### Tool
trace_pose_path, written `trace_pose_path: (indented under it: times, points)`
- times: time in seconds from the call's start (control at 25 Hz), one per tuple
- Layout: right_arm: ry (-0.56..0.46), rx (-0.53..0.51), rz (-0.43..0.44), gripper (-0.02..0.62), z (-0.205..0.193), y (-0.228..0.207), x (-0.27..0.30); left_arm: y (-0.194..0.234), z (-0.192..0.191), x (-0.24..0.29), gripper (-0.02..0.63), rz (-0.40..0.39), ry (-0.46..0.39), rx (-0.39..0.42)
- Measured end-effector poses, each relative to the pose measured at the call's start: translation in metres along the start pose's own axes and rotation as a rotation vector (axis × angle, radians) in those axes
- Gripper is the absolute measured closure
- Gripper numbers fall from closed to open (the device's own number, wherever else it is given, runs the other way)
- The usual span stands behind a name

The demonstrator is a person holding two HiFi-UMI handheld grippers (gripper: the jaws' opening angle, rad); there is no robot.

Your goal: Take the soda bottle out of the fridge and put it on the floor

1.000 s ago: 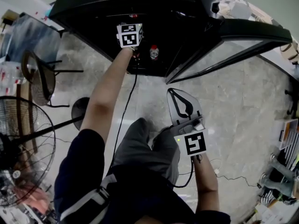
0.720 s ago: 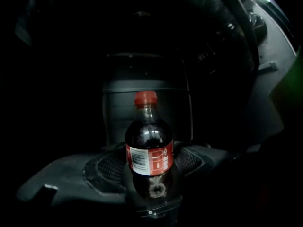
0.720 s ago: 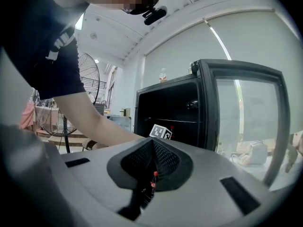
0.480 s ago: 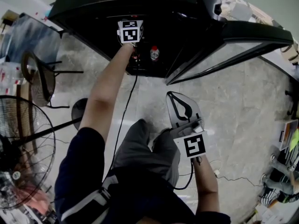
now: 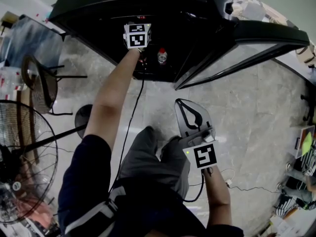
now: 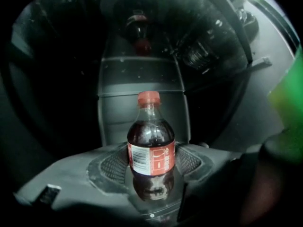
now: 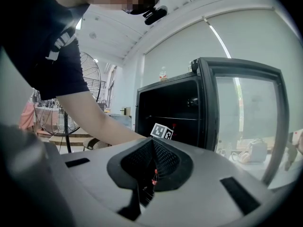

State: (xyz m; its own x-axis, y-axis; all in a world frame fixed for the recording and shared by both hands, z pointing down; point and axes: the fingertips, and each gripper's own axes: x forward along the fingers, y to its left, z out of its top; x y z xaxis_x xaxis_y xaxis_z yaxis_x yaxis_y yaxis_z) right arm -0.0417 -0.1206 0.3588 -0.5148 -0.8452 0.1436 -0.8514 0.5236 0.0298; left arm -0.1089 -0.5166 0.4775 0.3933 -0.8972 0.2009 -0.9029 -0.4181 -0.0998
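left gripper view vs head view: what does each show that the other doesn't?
Left gripper view only: the soda bottle label and dark contents, with the left gripper jaws closed against its sides. Head view only: the right gripper, jaws together, over the floor; the open fridge door; a standing fan. Both: the bottle's red cap inside the fridge.

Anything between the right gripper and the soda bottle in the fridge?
Head view: only bare pale stone floor and the front edge of the black fridge lie between the right hand-held gripper and the red-capped dark soda bottle.
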Motion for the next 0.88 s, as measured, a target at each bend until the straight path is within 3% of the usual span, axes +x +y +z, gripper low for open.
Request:
trace_pose_path:
  times: [0.36, 0.88]
  points:
    - [0.014, 0.006, 0.002, 0.578, -0.005, 0.000, -0.004, -0.013, 0.001, -0.046, 0.301, -0.023, -0.067, 0.011]
    - [0.022, 0.035, 0.006, 0.578, -0.014, 0.006, -0.015, -0.043, -0.007, -0.138, 0.301, -0.103, -0.096, 0.015]
